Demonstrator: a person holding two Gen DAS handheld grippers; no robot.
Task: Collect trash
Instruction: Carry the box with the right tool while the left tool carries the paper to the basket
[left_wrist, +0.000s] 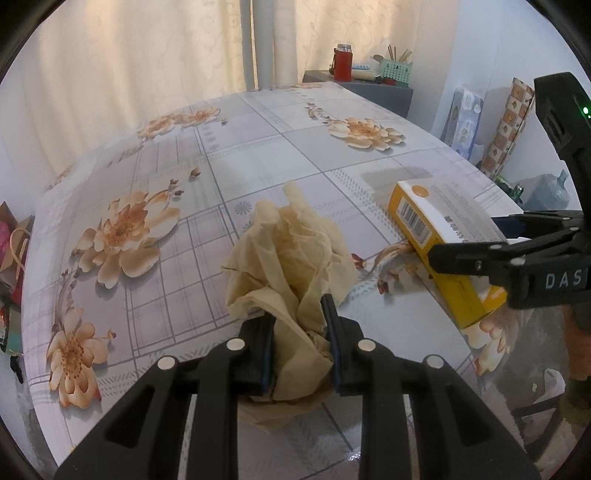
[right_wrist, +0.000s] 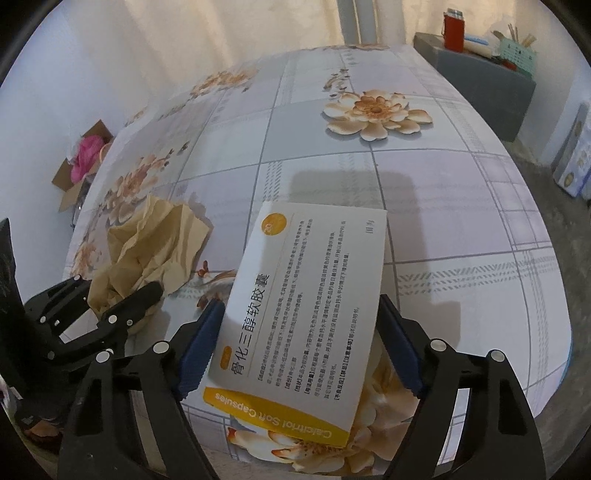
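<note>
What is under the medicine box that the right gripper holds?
Under the medicine box only the flowered tablecloth shows, with a printed flower at its near end. The box covers the cloth directly below, so anything there is hidden. The right gripper pinches its sides.

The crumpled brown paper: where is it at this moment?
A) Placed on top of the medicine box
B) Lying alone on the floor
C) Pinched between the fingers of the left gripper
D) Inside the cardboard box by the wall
C: the left gripper has its two fingers closed on the lower part of the crumpled brown paper, over the flowered tablecloth.
</note>
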